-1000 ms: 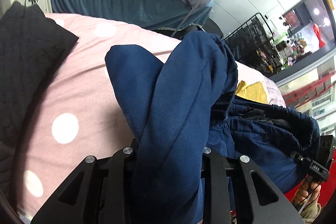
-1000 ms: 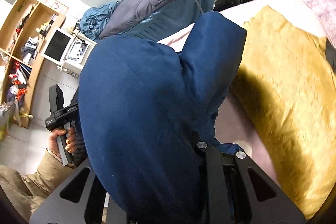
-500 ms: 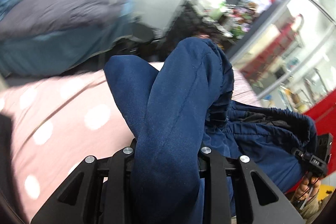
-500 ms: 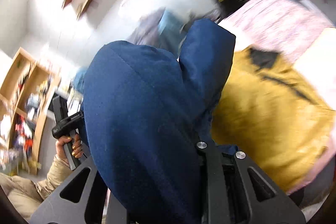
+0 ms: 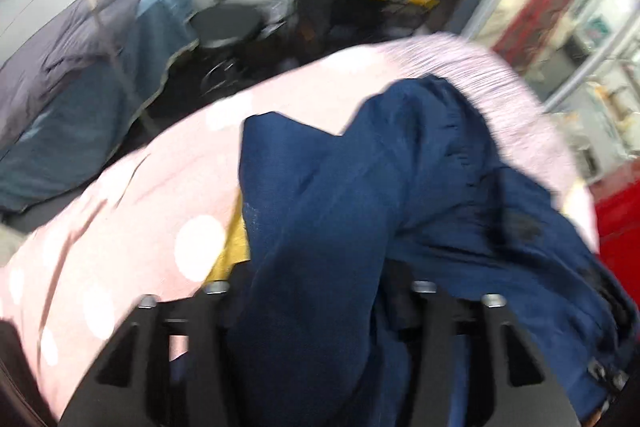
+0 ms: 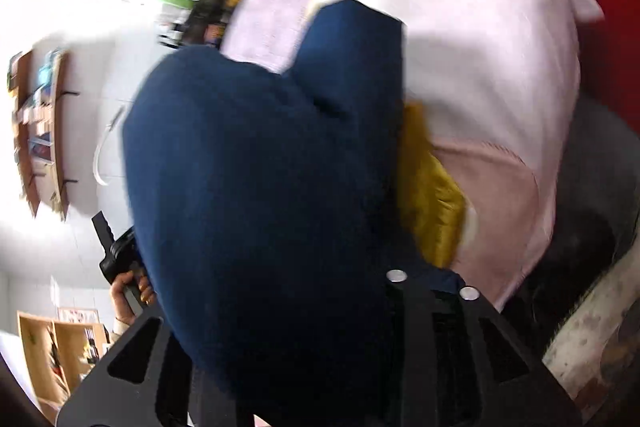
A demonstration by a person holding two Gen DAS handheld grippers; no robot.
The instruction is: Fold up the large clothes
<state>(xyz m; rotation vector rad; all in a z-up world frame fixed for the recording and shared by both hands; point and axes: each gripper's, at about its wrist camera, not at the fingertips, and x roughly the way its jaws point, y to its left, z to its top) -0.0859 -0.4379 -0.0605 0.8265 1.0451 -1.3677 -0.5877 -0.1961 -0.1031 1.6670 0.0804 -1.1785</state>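
Note:
A large navy blue garment (image 5: 360,207) is bunched between the jaws of my left gripper (image 5: 316,291), which is shut on it; the cloth drapes forward over a pink dotted bedspread (image 5: 120,227). In the right wrist view the same navy garment (image 6: 260,187) fills the middle and hides the fingers of my right gripper (image 6: 304,283), which is shut on it. The left gripper's handle and the person's hand (image 6: 128,291) show at the left of the right wrist view. Both views are motion blurred.
A yellow garment (image 6: 432,195) lies on the bedspread (image 6: 480,67) beside the navy cloth; it also shows in the left wrist view (image 5: 232,251). A second bed with grey and teal covers (image 5: 80,87), a round black stool (image 5: 224,27) and shelves stand beyond.
Both grippers have swung quickly to the right with the navy garment in them. The black cushion has left the left wrist view, and the yellow garment now lies close under the cloth.

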